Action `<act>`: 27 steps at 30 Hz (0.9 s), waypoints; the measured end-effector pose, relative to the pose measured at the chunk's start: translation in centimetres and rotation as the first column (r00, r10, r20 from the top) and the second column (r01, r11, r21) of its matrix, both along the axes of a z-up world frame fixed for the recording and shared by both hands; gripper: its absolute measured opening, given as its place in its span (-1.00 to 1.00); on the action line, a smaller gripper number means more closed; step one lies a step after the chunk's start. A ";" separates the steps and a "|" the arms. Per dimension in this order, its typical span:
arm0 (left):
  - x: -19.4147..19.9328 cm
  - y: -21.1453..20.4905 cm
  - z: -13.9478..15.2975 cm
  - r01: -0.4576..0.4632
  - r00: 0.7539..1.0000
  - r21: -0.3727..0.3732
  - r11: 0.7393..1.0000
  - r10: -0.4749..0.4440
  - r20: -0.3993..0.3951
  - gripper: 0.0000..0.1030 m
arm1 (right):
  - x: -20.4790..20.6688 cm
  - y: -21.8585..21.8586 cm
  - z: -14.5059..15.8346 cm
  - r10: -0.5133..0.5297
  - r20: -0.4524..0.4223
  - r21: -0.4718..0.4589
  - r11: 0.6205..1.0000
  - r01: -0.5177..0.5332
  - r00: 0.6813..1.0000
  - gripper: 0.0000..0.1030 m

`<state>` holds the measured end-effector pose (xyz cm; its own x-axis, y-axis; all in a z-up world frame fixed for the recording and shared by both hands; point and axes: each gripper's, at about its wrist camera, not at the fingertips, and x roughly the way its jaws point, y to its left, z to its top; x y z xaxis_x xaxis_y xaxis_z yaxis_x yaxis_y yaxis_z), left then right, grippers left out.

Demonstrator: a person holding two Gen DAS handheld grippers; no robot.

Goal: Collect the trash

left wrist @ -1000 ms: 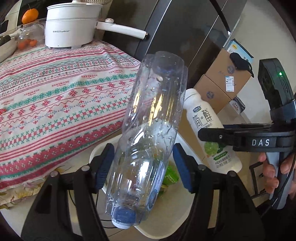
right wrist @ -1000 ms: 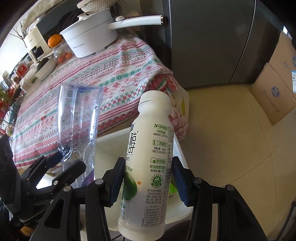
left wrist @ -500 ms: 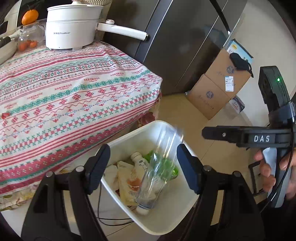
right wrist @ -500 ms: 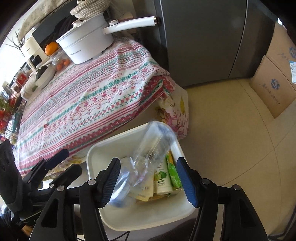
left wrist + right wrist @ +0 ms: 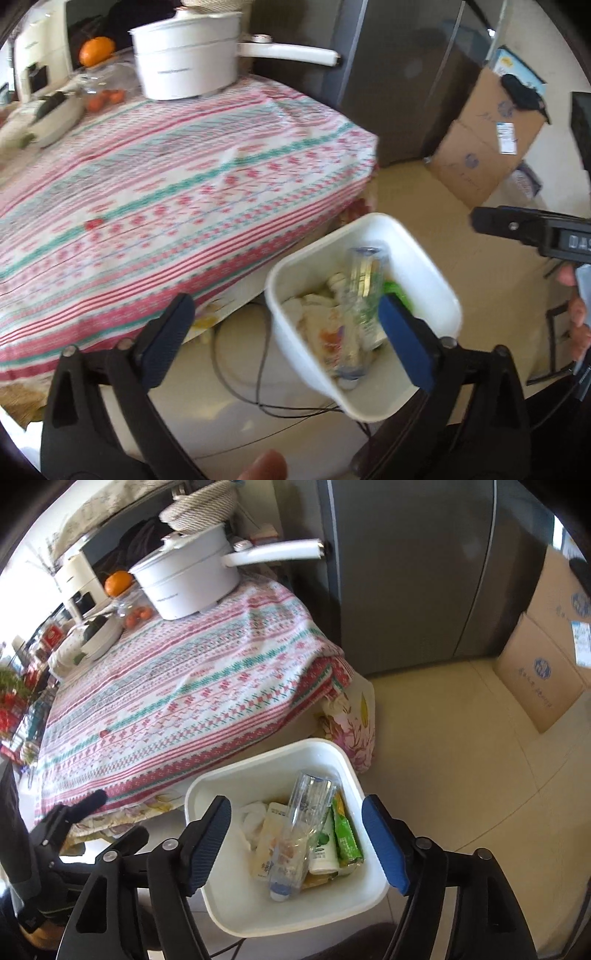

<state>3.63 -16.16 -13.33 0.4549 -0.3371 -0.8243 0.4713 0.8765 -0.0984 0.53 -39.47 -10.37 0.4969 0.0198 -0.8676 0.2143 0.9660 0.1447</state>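
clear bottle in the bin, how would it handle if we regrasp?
The clear plastic bottle looks empty, so probably light. Its thin walls look dented, so likely to buckle under the fingers. It leans on loose wrappers in the white bin, so it may shift.

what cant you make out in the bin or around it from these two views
- White bin bottom, both views: buried under the clear bottle and wrappers.
- White bottle label, right wrist view: too small; blurred in the left.
- Right claw, left wrist view: cut off by the frame edge.
- Table far end, right wrist view: overexposed.
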 end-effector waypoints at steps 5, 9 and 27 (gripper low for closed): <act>-1.7 1.6 2.5 -0.050 0.998 0.078 0.996 0.046 0.046 0.96 | -1.7 2.0 2.0 0.026 0.062 -0.037 0.999 -0.024 0.998 0.66; -3.9 3.2 5.2 -0.092 0.992 0.076 0.993 0.086 0.088 0.97 | -3.8 4.3 4.0 0.047 0.118 -0.100 0.994 -0.035 0.992 0.68; -10.2 7.1 14.0 -0.149 0.948 -0.020 0.989 0.149 0.281 0.99 | -14.0 10.1 13.9 0.094 0.408 -0.182 0.983 -0.020 0.908 0.77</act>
<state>-6.60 -9.04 0.63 0.7131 -0.2472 -0.6560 0.3440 0.9387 0.0202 -13.51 -29.34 3.49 0.8137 -0.0698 -0.5771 0.1145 0.9926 0.0413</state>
